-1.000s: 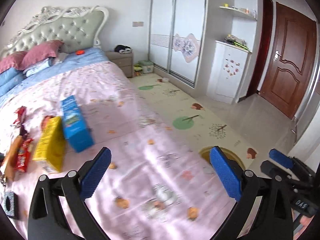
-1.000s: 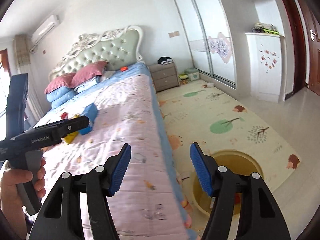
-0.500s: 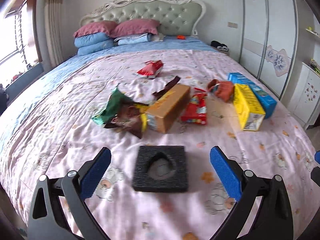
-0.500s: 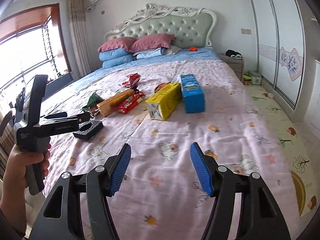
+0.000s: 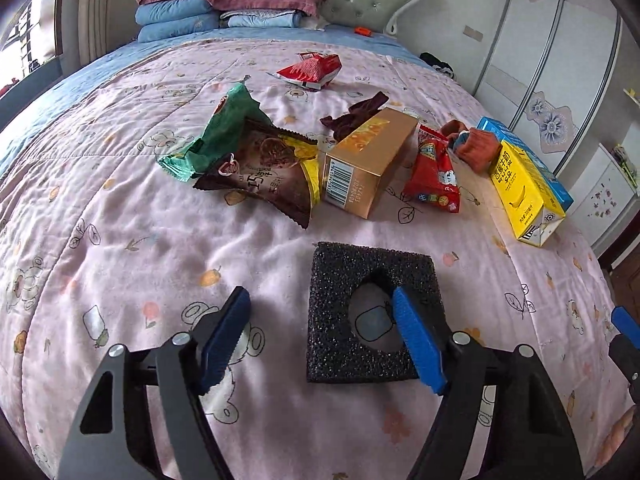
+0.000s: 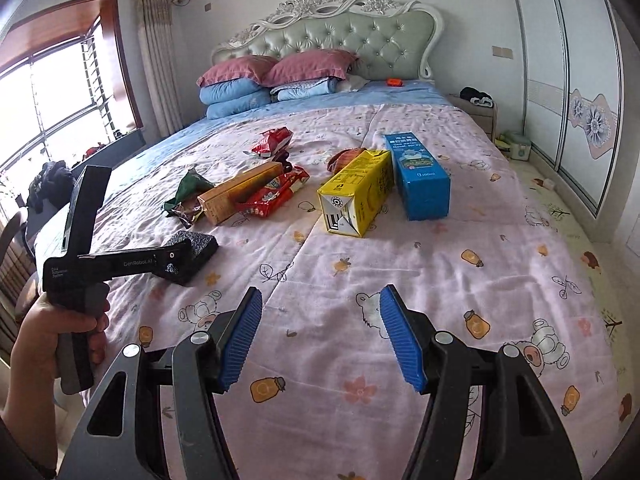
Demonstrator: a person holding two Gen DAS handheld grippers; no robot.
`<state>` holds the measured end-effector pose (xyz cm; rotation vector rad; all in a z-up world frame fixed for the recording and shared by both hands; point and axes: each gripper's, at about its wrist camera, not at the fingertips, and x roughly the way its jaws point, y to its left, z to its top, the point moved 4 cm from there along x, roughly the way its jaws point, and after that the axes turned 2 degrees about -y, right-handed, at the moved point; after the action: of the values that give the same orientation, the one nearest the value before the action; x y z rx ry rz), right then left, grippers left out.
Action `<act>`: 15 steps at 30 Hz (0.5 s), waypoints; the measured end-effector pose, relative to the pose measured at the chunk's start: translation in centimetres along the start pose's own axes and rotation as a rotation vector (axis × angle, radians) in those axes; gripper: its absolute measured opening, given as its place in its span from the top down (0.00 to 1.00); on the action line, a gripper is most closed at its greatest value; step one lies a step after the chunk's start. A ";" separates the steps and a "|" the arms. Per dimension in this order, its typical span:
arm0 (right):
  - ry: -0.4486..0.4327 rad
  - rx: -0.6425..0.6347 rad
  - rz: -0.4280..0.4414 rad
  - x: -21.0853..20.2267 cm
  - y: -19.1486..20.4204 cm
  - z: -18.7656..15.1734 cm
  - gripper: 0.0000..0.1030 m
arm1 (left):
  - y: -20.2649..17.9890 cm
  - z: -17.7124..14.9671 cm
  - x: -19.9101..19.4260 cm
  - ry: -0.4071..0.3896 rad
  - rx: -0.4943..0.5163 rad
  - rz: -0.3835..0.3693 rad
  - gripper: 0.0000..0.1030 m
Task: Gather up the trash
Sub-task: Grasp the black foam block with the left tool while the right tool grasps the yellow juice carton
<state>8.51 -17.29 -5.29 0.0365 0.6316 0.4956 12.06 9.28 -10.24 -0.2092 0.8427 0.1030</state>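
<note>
Left gripper (image 5: 320, 340) low over bed (image 5: 120, 220), fingers apart, foam block (image 5: 372, 312) at right finger. Right gripper (image 6: 320, 336) hovers, fingers apart.

Foam block (image 5: 340, 280): my nearest piece, black, coarse, porous, matt.
Wrappers (image 5: 268, 168): glossy crinkled plastic film.
Cartons (image 5: 520, 188): smooth printed cardboard.
Quilt (image 5: 120, 220): soft matt cloth.
My pads (image 5: 418, 344): blue, ribbed.
</note>
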 end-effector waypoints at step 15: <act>0.031 0.008 -0.148 5.6 -0.1 4.0 0.44 | -0.4 0.9 -3.0 -0.113 0.013 -0.071 0.75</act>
<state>14.73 -14.39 -5.14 -0.0105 0.6618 0.3514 10.81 9.11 -7.39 -0.2185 0.7228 0.0424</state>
